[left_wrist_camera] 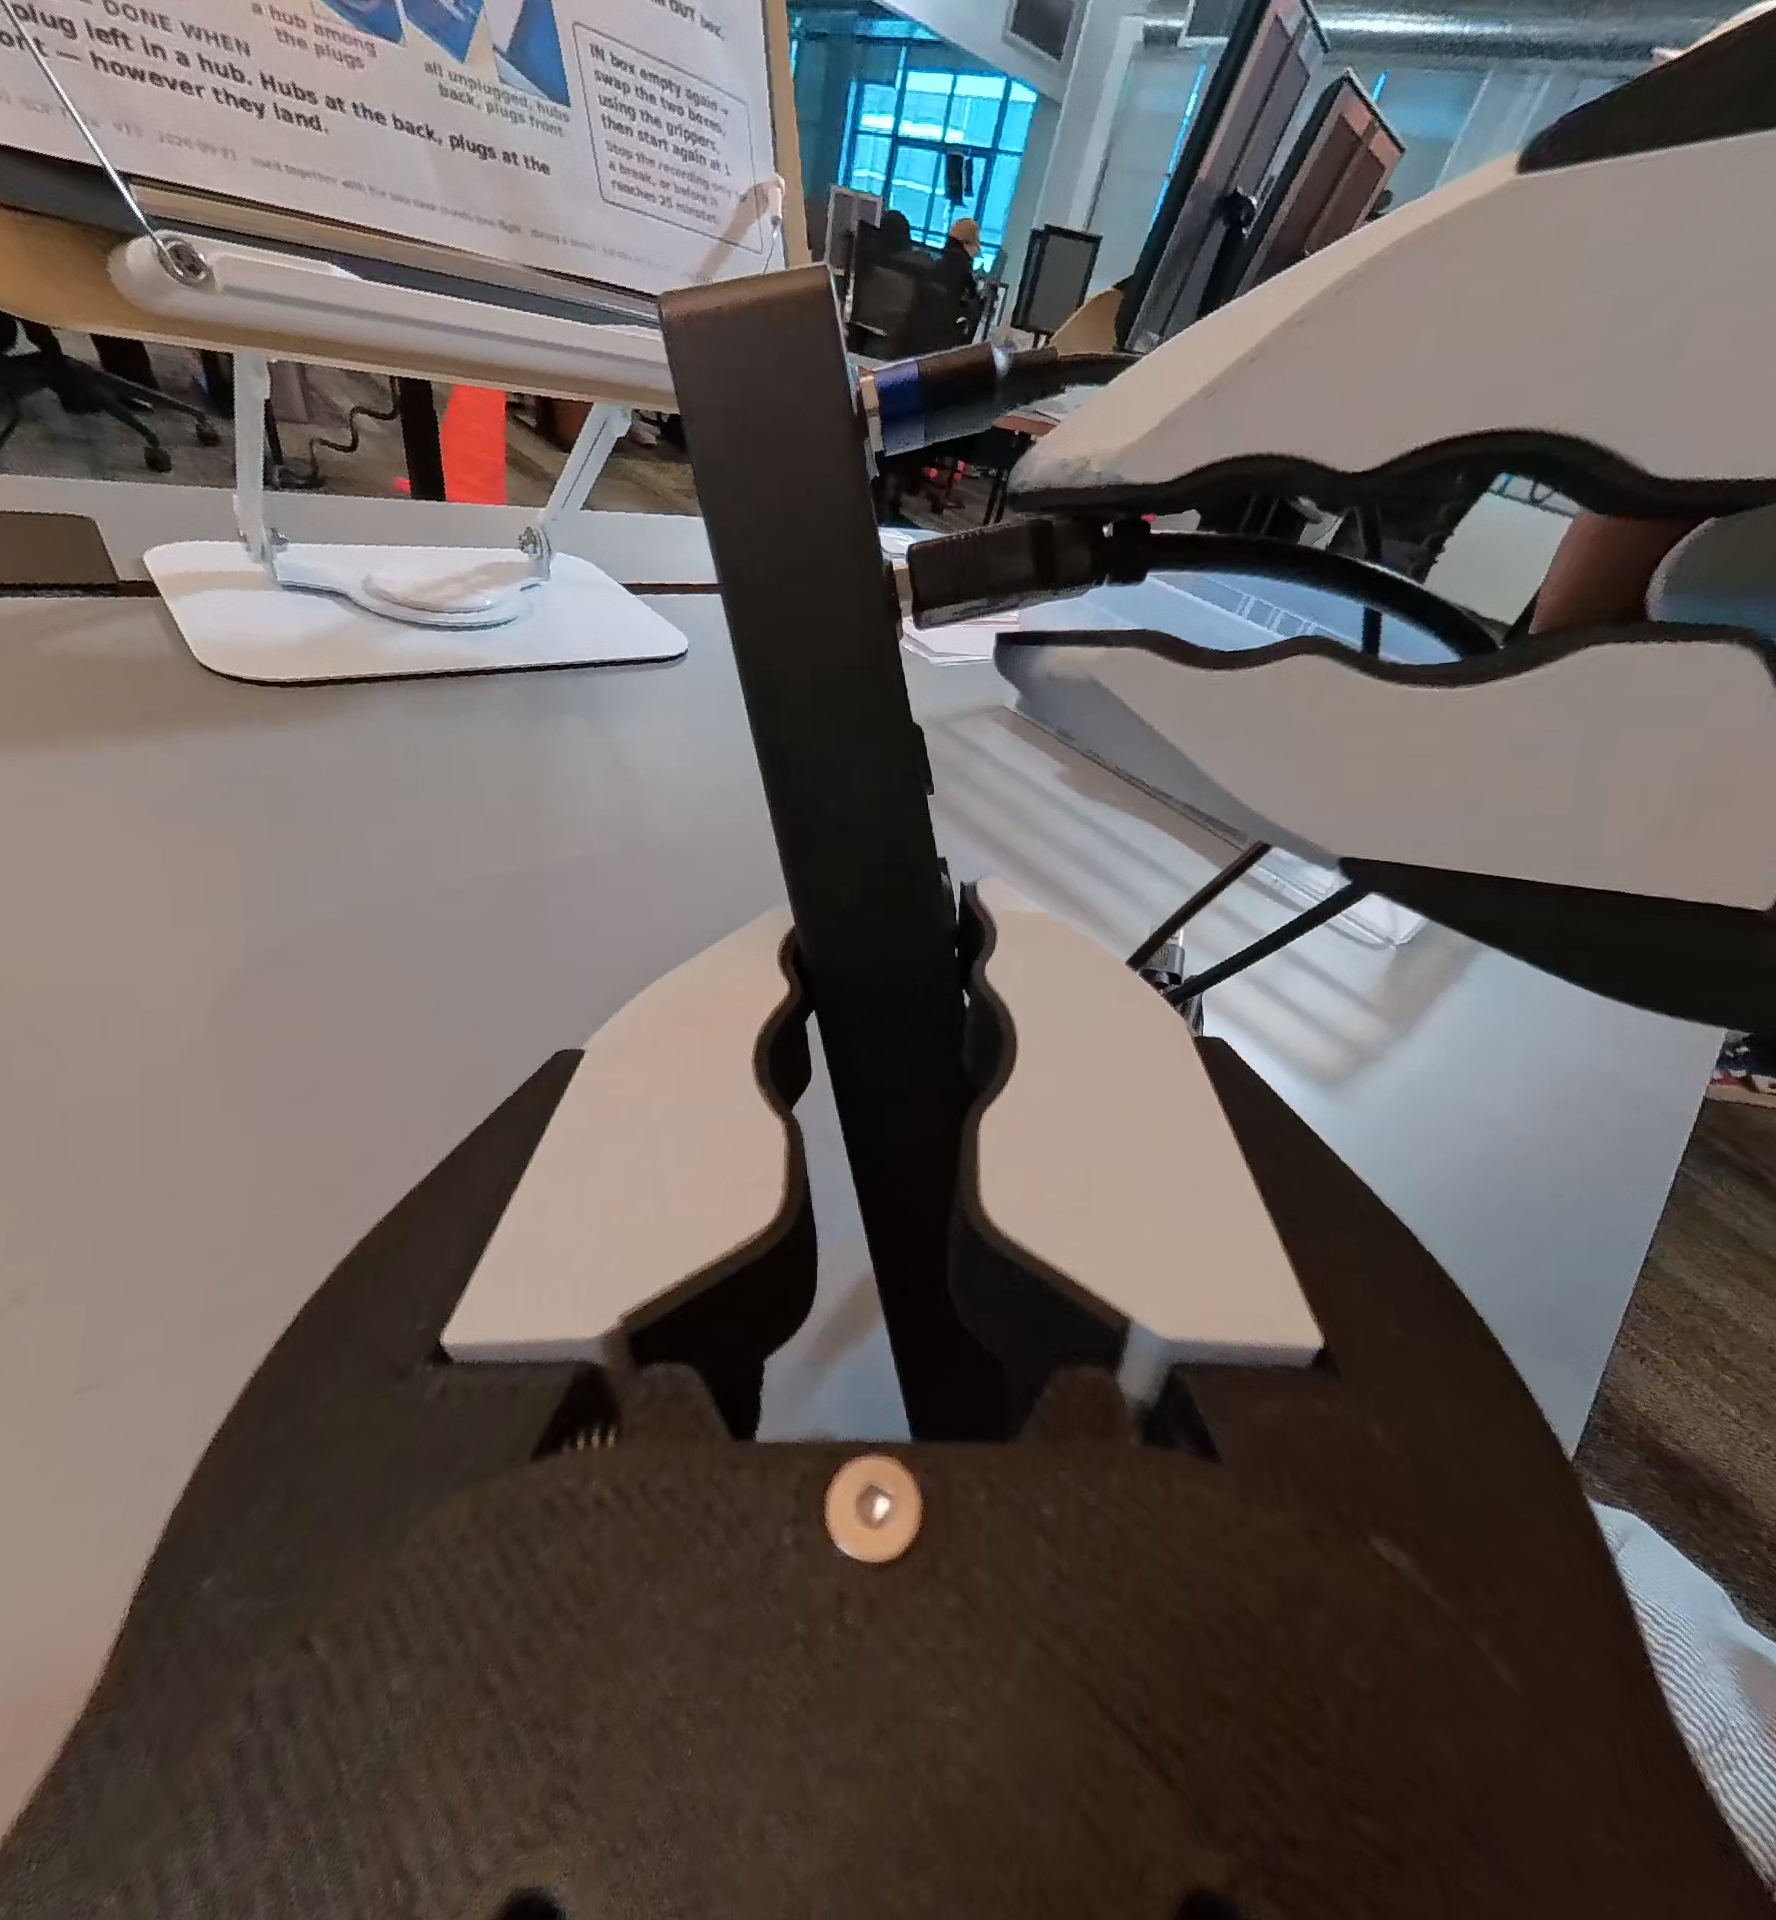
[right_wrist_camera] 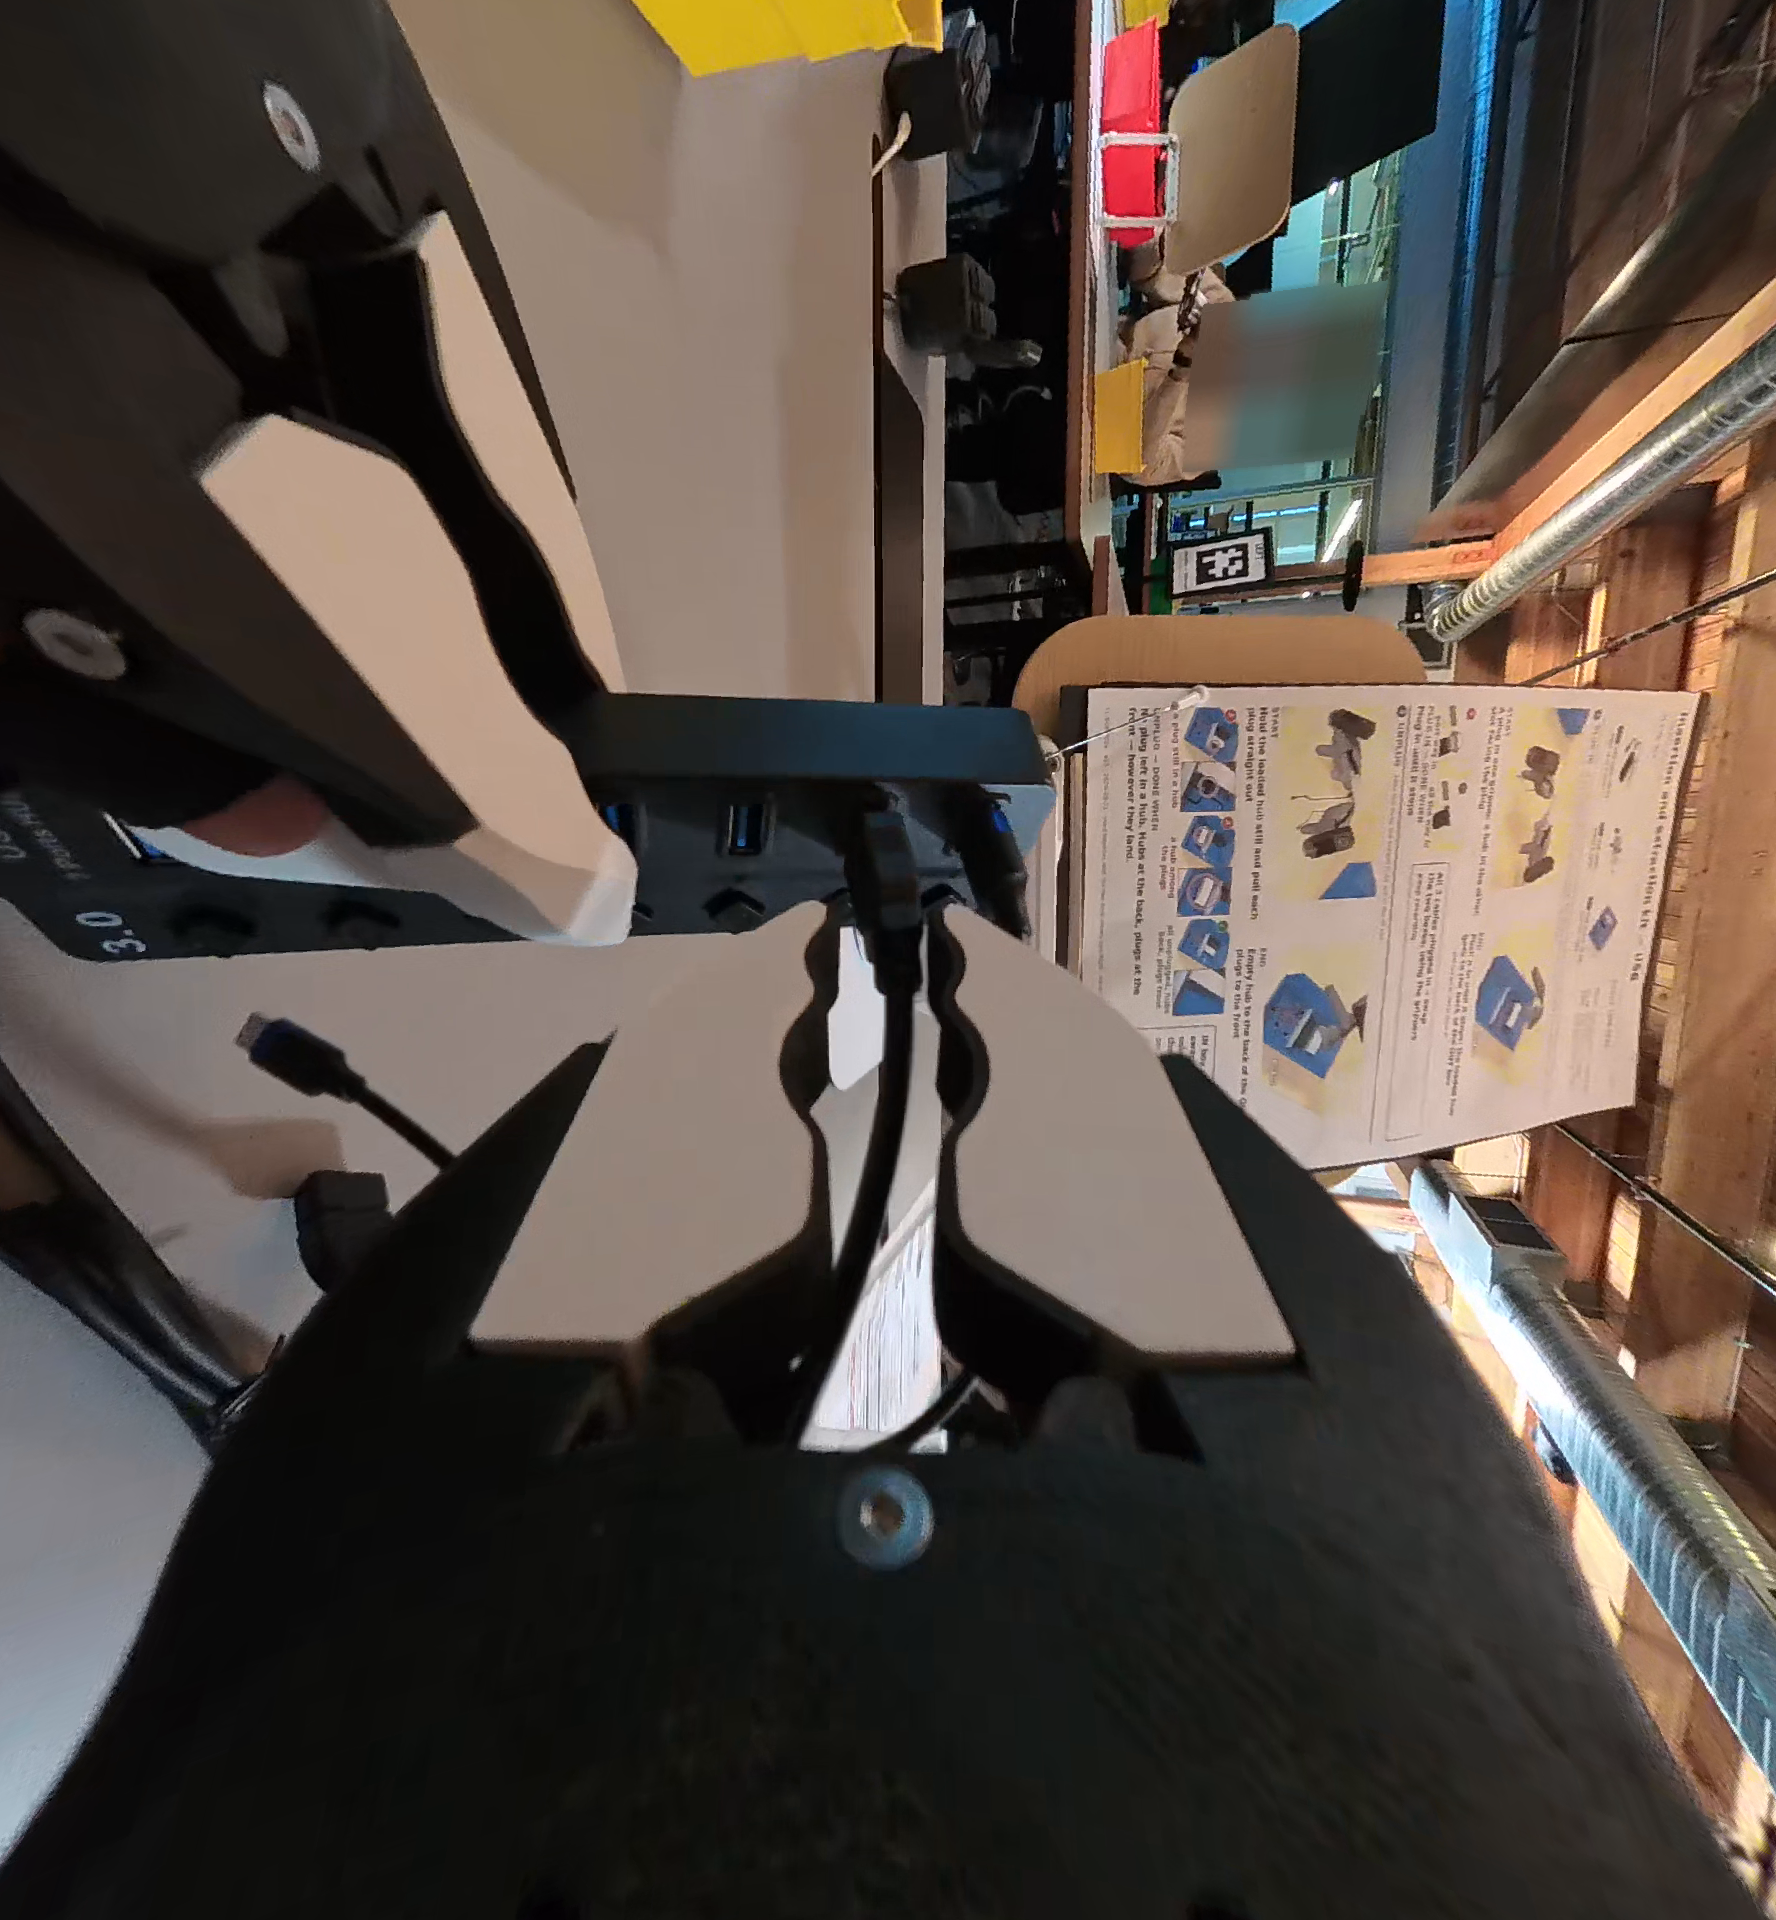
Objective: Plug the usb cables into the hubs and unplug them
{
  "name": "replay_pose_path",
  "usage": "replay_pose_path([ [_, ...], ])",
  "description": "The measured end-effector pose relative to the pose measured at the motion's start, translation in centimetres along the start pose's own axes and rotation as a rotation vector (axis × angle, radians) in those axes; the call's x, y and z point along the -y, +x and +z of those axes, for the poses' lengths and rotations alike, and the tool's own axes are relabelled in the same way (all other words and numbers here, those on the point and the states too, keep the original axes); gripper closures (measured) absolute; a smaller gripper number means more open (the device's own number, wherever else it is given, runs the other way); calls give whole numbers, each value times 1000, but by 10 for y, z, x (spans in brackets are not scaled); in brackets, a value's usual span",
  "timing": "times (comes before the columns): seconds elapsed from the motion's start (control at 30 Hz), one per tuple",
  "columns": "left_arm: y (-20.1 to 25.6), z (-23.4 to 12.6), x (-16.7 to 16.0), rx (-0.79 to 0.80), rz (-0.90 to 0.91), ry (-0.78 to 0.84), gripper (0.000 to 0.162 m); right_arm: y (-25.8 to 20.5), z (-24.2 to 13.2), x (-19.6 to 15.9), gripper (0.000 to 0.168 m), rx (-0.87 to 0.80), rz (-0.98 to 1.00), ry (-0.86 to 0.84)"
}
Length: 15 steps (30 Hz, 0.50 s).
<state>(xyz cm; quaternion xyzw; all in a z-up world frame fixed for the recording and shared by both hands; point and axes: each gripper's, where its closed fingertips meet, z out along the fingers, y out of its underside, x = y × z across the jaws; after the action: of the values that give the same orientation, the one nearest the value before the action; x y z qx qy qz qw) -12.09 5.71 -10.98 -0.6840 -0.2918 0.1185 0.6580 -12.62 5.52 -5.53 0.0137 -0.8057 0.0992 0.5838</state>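
Left gripper (left_wrist_camera: 879, 935) clamped on black USB hub (left_wrist_camera: 801, 665), held upright above grey bench (left_wrist_camera: 344, 883). Right gripper (right_wrist_camera: 879, 925), to its right and turned sideways, pinches black USB plug (right_wrist_camera: 886, 883) with its nose at the hub's port face, whether seated cannot be told; cable (right_wrist_camera: 868, 1195) trails between its fingers. Blue-tipped plug (left_wrist_camera: 925, 384) sits in a port just above. Loose plug (right_wrist_camera: 292, 1049) lies on bench, left of right gripper.
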Motion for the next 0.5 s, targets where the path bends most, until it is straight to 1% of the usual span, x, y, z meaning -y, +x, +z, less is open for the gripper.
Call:
replay_pose_path([
  [0.17, 0, 0, 1, -1, -4, 4, 134, 1, -4, 6, 156, 1, 1, 29],
  [0.33, 2, 0, 1, -4, 23, 8, 134, 0, -1, 0, 156, -10, -28, 4],
  [0.5, 2, -1, 2, -13, 43, 18, 134, 1, -3, 1, 156, -19, -38, 7],
])
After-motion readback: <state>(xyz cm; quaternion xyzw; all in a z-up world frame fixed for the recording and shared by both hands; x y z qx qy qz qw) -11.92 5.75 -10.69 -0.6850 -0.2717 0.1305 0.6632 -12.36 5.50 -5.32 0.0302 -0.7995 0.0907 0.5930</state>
